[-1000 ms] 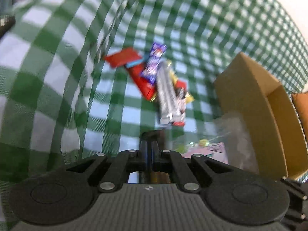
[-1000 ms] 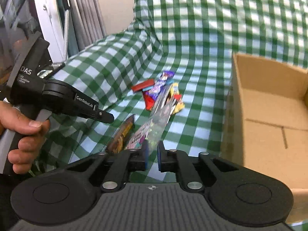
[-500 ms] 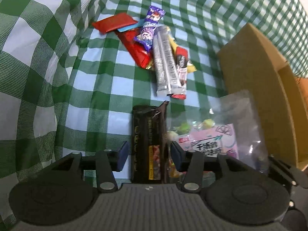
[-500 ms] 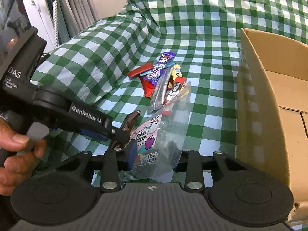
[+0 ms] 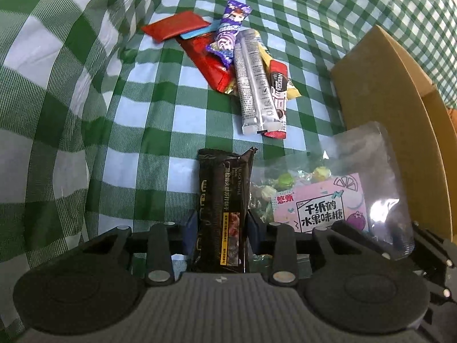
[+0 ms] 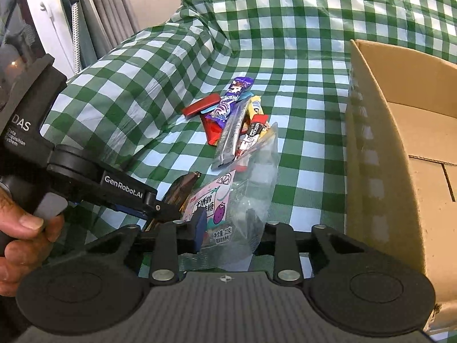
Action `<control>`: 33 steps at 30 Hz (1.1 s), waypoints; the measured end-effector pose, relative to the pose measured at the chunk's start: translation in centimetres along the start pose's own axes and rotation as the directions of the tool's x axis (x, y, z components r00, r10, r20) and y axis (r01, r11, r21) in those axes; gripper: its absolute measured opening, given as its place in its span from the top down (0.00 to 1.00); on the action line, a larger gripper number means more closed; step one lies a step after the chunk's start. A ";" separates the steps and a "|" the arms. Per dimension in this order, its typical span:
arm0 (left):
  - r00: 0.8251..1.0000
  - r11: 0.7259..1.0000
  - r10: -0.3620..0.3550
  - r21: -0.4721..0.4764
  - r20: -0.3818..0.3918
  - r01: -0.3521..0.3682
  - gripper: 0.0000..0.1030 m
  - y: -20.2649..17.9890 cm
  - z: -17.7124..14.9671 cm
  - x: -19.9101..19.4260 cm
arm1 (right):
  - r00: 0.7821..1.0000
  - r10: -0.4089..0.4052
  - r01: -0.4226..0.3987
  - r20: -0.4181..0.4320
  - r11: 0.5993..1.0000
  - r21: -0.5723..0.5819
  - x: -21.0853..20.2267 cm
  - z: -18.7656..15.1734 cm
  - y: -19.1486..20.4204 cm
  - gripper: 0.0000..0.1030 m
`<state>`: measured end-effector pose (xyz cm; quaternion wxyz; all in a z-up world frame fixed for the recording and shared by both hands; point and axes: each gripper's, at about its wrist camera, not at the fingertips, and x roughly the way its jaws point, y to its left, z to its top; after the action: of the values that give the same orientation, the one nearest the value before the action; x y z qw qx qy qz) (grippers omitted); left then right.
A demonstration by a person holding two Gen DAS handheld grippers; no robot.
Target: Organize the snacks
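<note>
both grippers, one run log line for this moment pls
left gripper: closing on black biscuit pack | right gripper: closing on candy bag | cardboard box: empty

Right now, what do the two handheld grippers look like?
Both are matte black with blue pads inside the jaws. The left gripper has white lettering, "GenRobot.AI" on the arm and "DAS" on the body, plus a grey trigger. The right gripper shows a ribbed grey top, round black discs, silver rivets.

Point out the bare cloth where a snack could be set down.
Free: checked cloth left of the snack pile and black biscuit pack. Crowded: the strip between the pile, clear candy bag and cardboard box.
</note>
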<state>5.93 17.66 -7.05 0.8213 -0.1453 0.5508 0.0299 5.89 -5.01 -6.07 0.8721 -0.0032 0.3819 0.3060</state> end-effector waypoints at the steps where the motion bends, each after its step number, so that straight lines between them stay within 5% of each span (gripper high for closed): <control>1: 1.000 1.000 -0.001 0.006 0.007 0.001 0.61 0.1 0.1 0.0 | 1.000 0.001 -0.001 0.005 1.000 -0.002 0.0 0.0 0.1 0.75; 9: 0.993 1.000 -0.017 0.016 0.120 0.015 0.61 0.0 0.7 -1.6 | 0.995 0.013 -0.012 0.099 1.000 -0.011 -1.8 0.7 0.4 0.91; 20: 0.964 0.999 -0.040 -0.004 0.262 0.043 0.61 -0.7 1.6 -3.8 | 0.973 0.035 -0.047 0.226 0.998 0.050 -5.6 2.7 -1.1 0.93; 28: 0.904 0.995 -0.098 0.044 0.416 0.087 0.61 -3.4 2.0 -6.2 | 0.941 0.055 -0.085 0.334 0.993 0.077 -9.8 5.2 -2.8 0.93; 33: 0.835 0.985 -0.173 0.082 0.522 0.153 0.61 -6.2 2.1 -7.8 | 0.888 0.039 -0.077 0.458 0.995 0.065 -14.3 8.0 -5.4 0.93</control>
<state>6.07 13.18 2.05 0.9428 -0.1627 0.2906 -0.0113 6.64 -15.04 7.92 0.9272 0.1156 0.1787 0.3083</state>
